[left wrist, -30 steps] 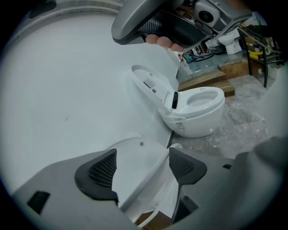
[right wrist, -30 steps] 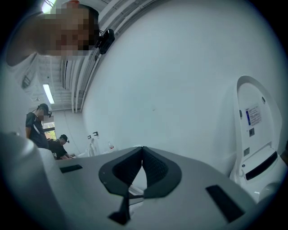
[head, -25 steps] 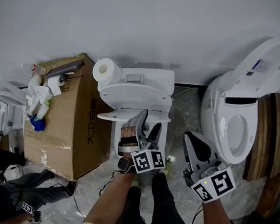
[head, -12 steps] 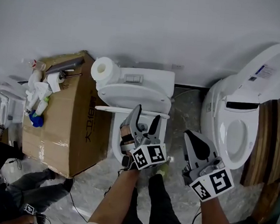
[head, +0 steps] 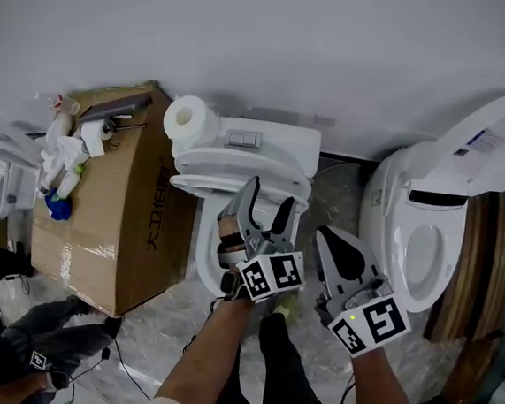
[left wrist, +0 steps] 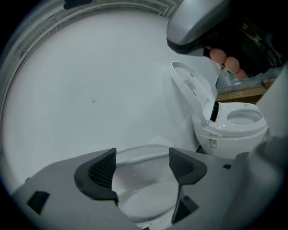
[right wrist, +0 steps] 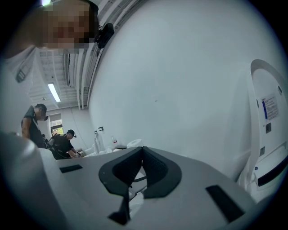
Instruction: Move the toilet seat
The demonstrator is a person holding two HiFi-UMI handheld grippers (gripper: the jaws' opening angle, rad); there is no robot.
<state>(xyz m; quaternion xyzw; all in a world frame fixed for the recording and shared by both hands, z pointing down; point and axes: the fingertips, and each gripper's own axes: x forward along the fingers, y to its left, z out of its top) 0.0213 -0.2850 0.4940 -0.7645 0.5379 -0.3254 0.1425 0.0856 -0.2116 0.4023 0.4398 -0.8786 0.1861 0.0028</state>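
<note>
The left claw [head: 268, 196], jaws apart, has lifted nearer the toilet seat [head: 196, 185]; the right claw [head: 324, 237], jaws together, drifted leftward.

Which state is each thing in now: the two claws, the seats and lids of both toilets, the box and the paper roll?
Left claw: open, clamping nothing.
Right claw: shut, empty.
Middle toilet seat: raised off the bowl, tilted back toward the tank.
Right toilet lid: raised.
Right toilet seat: down.
Cardboard box: closed, taped.
Paper roll: standing on end.
</note>
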